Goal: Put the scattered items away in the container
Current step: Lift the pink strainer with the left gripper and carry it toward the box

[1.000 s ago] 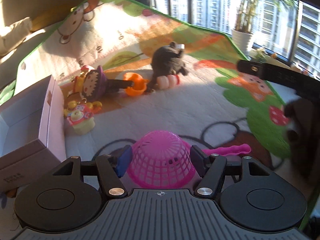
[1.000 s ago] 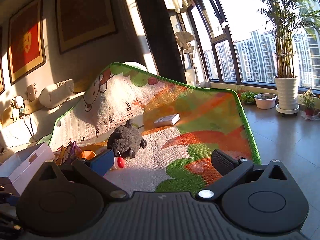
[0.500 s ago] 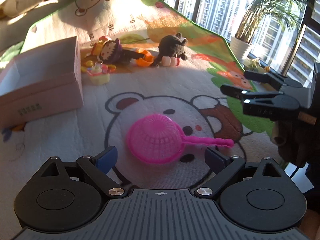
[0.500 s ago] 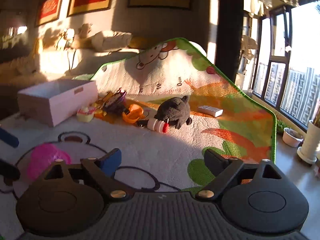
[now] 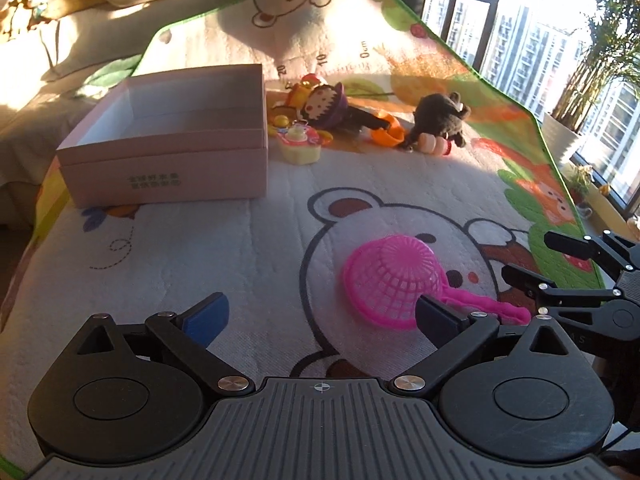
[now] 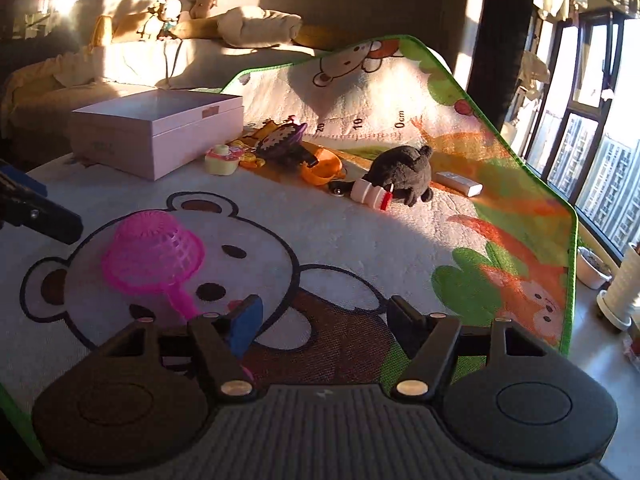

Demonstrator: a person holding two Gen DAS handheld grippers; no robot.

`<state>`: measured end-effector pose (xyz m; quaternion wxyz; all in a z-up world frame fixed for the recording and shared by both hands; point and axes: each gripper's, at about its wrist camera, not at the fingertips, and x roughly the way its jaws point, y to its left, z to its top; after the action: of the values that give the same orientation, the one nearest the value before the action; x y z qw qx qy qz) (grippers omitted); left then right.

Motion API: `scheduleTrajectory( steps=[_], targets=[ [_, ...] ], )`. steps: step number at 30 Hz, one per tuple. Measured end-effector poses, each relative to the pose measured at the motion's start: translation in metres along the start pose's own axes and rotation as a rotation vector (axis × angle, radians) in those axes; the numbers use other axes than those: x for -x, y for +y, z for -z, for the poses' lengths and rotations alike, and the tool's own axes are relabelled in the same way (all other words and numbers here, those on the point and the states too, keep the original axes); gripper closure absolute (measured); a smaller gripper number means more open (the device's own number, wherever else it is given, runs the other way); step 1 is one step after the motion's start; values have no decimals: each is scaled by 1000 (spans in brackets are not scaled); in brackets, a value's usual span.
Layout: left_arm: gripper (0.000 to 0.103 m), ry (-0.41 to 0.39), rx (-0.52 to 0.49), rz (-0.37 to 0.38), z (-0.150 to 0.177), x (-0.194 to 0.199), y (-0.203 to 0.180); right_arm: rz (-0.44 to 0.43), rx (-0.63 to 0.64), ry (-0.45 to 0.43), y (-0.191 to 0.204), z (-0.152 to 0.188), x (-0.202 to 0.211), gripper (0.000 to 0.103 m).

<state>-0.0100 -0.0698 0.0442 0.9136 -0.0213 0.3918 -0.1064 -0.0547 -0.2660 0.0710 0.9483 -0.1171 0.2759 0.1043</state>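
Note:
A pink toy strainer (image 5: 392, 280) lies dome-up on the bear print of the play mat (image 5: 248, 264). My left gripper (image 5: 320, 308) hangs just short of it, jaws opening wide with nothing between them; its right finger covers the root of the strainer's handle. My right gripper (image 6: 325, 312) hovers over the mat beside the strainer (image 6: 154, 244), jaws closing with nothing between the pads, and the pink handle runs under its left finger. The pink cardboard box (image 5: 168, 168) stands open at the back left. Beside it lie a doll (image 5: 324, 106), a yellow cake toy (image 5: 298, 146), an orange cup (image 5: 386, 134) and a dark plush (image 5: 438, 116).
A small red-capped bottle (image 6: 372, 194) and a flat white packet (image 6: 458, 183) lie by the plush (image 6: 404, 168). The mat's far end curls up against a sofa (image 6: 132, 60) with cushions. Windows and potted plants (image 6: 624, 292) line the right side beyond the mat's green edge.
My left gripper let go of the pink strainer, opened wide and drew back; the strainer now lies on the mat. My right gripper rolled, swung toward the strainer and narrowed its jaws.

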Motion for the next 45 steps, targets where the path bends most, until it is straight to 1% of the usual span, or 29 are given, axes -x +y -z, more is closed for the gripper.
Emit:
scheduleTrajectory(
  steps=[2,4,5,8,9,11,14,18,21,23,26,29,31,34,36,38,39,42,45],
  targets=[
    [1,-9,-5,9,1,3,1,5,-40,37,-4,2,-4,35],
    [0,-19,-5,19,2,5,2,-29,-35,59,-1,4,-2,35],
    [0,-23,-3,21,2,5,3,-64,-26,62,3,5,2,34],
    [0,-27,8,19,2,4,4,-224,-10,63,20,4,14,32],
    [0,-26,12,21,2,4,4,-264,-13,63,25,3,17,30],
    [0,-24,15,25,1,3,3,-295,-8,56,34,0,20,28],
    [0,-22,7,30,2,3,-1,-248,15,32,43,-4,23,24],
    [0,-3,-9,47,2,-4,-10,-216,-9,25,34,-5,22,23],
    [0,16,-33,68,2,-14,-26,-165,-27,15,17,-2,19,21],
    [0,24,-51,74,2,-23,-39,-112,-52,4,1,-2,19,18],
    [0,22,-50,35,3,-32,-51,-32,-102,-2,-24,-1,17,16],
    [0,30,-44,30,2,-40,-58,-1,-151,4,-43,1,12,15],
    [0,37,-62,39,1,-45,-61,6,-165,8,-48,2,7,15],
    [0,36,-148,71,3,-51,-67,2,-174,18,-49,1,-1,15],
    [0,38,-240,105,4,-55,-73,3,-180,27,-47,0,-5,15],
    [0,42,-343,123,5,-57,-78,8,-183,31,-44,-1,-8,15],
    [0,43,-394,118,6,-58,-81,8,-183,30,-43,-2,-9,15],
    [0,21,-504,69,7,-54,-83,8,-183,24,-42,-5,-9,14],
    [0,8,-580,28,6,-48,-77,10,-179,19,-42,-8,-9,11]
  ],
)
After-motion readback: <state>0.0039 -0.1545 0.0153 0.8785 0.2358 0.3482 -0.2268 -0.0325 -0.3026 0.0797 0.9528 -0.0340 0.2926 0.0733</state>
